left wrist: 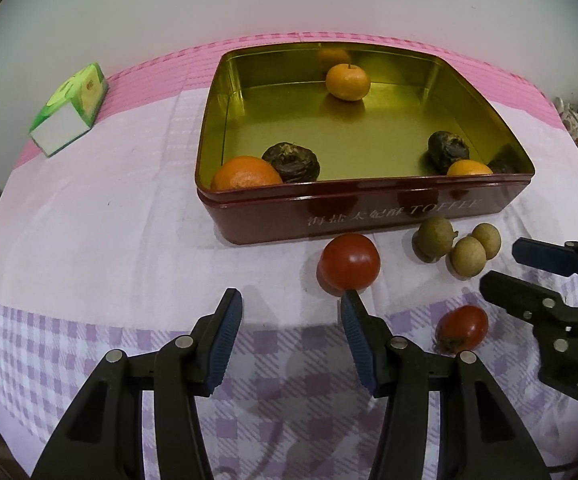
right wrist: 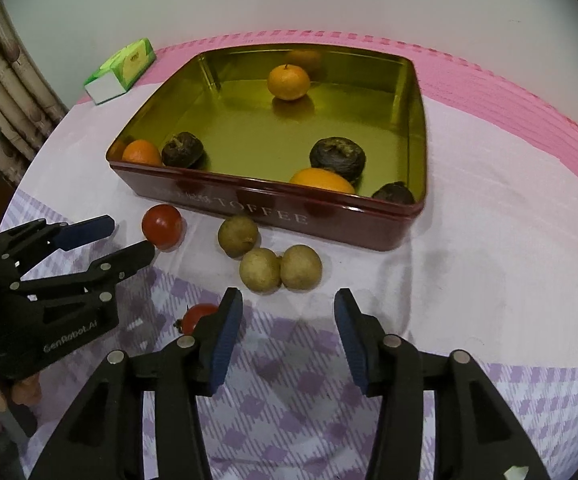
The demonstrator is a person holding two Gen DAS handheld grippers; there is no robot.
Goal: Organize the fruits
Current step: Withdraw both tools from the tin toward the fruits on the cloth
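A dark red toffee tin [left wrist: 369,210] [right wrist: 329,224] with a gold inside holds three oranges [left wrist: 347,82] [right wrist: 288,81] and three dark wrinkled fruits [left wrist: 291,162] [right wrist: 338,158]. On the cloth in front of the tin lie a large tomato [left wrist: 349,262] [right wrist: 161,220], a small tomato [left wrist: 463,328] [right wrist: 197,316] and three brown longans [left wrist: 467,256] [right wrist: 260,270]. My left gripper [left wrist: 291,300] [right wrist: 131,236] is open and empty, its right fingertip just below the large tomato. My right gripper [right wrist: 287,300] [left wrist: 505,268] is open and empty, just short of the longans.
A green and white carton [left wrist: 69,112] [right wrist: 123,70] lies at the back left of the table. The table has a pink and lilac checked cloth [left wrist: 89,240] [right wrist: 489,240]. A white wall stands behind. Bamboo-like poles [right wrist: 5,80] stand at the far left.
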